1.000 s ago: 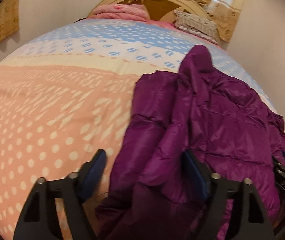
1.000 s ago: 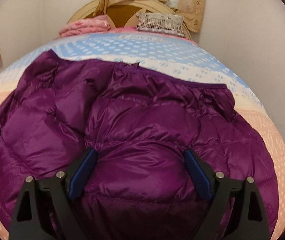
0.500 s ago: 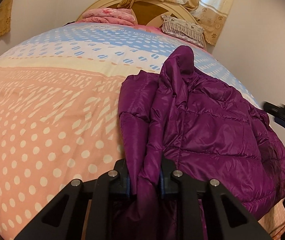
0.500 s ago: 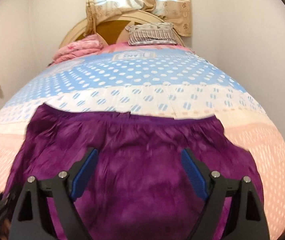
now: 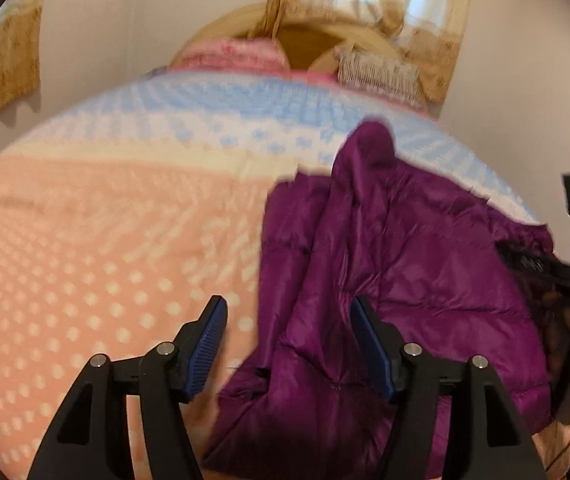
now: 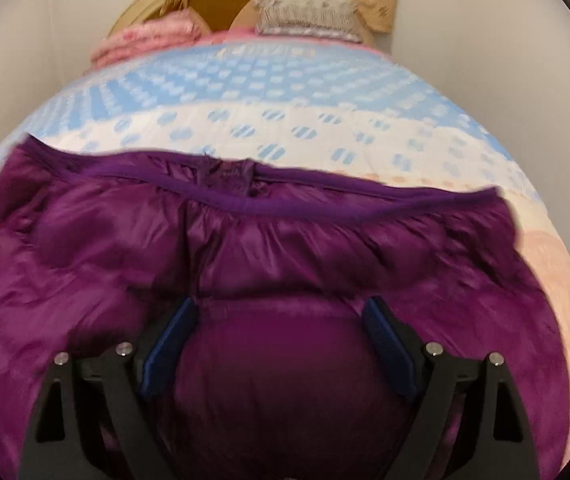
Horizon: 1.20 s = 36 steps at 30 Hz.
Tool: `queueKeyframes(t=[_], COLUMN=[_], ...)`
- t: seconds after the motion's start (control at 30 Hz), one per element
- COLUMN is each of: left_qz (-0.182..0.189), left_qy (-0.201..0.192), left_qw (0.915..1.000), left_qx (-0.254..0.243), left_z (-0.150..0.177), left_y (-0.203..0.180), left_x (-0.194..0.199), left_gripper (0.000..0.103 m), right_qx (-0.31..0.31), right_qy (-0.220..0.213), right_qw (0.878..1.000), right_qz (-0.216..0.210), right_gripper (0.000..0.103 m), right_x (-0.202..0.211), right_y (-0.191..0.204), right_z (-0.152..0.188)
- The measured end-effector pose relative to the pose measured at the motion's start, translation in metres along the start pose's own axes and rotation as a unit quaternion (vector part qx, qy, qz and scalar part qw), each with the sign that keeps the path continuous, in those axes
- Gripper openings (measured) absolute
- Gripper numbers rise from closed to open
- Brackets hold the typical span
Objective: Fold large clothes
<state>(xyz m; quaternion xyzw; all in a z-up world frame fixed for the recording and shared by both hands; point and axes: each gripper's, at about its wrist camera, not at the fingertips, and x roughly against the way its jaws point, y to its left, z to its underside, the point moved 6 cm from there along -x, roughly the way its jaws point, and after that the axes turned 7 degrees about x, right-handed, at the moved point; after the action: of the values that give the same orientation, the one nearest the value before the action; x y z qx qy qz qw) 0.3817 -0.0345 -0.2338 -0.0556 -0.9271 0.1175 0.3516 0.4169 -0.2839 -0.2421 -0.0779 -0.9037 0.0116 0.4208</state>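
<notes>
Left wrist view: the left gripper (image 5: 287, 344), jaws opening and grasping nothing, hangs over the shiny purple quilted down jacket (image 5: 405, 264) lying right of centre on the dotted pink-and-blue bedspread (image 5: 105, 220). Right wrist view: the right gripper (image 6: 279, 338) stands released above the jacket; pinching its far hem evenly should keep the fold square.

Left tongs (image 5: 287, 322) now opening, off jacket (image 5: 397, 264) fold
</notes>
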Motion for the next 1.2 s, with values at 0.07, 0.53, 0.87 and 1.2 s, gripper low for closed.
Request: queueKeyframes(t=[0.07, 0.53, 0.87, 1.2], left_qz=[0.003, 0.006, 0.064, 0.043], left_qy=[-0.017, 0.074, 0.082, 0.044], left_qw=[0.9999, 0.9961, 0.9945, 0.9981], left_qx=[0.003, 0.048, 0.008, 0.005], left_z=[-0.005, 0.0, 0.007, -0.003], left_y=[0.004, 0.009, -0.014, 0.016], left_x=[0.007, -0.043, -0.034, 0.015], left_gripper=[0.086, 0.083, 0.014, 0.009], right_qx=[0.004, 0.027, 0.036, 0.052], right_qy=[-0.015, -0.01, -0.001, 0.004], right_qw=[1.0, 0.999, 0.999, 0.998], right_qz=[-0.005, 0.018, 0.027, 0.034], right_gripper=[0.088, 0.099, 0.099, 0.099], right_x=[0.028, 0.043, 0.039, 0.043], right_y=[0.0, 0.019, 0.02, 0.057], right_z=[0.018, 0.085, 0.086, 0.085])
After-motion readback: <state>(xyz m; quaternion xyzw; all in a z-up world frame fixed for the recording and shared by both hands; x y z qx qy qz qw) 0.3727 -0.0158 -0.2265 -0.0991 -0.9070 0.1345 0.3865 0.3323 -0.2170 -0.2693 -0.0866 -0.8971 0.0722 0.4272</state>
